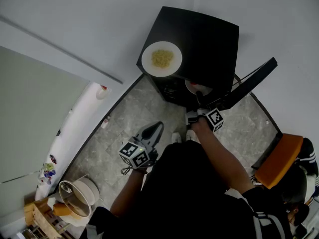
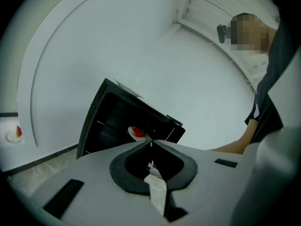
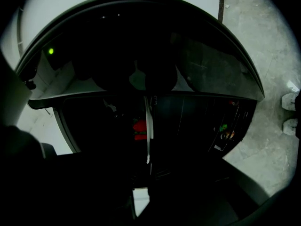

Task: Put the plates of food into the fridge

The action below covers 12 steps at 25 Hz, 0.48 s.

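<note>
The person's black-clad torso [image 1: 189, 198] is filling the bottom of the head view. Just ahead of it the left gripper [image 2: 150, 143] is hanging low over the grey stone floor [image 1: 124, 113], its jaws pressing tip to tip with nothing between them. The right gripper [image 1: 199, 102] is reaching into the open front of the low black fridge [image 1: 209, 39], its jaws clamping the rim of a white plate of red food [image 1: 195, 87]. This plate is hovering at the compartment's mouth, apparently not yet set on a shelf. A round white plate of yellow noodles [image 1: 161, 59] is waiting on the fridge's top, and the dark fridge door [image 1: 249, 81] is standing open. One plate is going in; the other seems untouched.
</note>
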### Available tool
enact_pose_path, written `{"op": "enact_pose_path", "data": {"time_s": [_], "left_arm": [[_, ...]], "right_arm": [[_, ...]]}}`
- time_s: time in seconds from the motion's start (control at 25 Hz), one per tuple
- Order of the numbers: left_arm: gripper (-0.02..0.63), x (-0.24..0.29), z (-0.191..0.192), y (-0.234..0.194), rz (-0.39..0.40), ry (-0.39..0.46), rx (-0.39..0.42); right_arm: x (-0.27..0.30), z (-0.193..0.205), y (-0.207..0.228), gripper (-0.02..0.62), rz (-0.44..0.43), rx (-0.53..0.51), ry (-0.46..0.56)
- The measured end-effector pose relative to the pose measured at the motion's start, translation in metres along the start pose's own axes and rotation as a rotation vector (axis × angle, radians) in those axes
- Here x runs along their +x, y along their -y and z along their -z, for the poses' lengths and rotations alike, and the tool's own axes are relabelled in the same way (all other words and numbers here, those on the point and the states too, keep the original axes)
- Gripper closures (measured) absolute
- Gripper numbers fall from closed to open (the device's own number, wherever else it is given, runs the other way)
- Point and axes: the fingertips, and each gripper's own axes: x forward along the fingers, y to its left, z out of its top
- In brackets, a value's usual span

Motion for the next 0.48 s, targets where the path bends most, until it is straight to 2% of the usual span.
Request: {"op": "enact_pose_path", "data": {"time_s": [0.48], "left_arm": [[0.58, -0.001, -0.002, -0.002, -0.007, 0.003, 0.0]], "right_arm": [[0.015, -0.009, -0.002, 0.561, 0.008, 0.013, 0.054]]}}
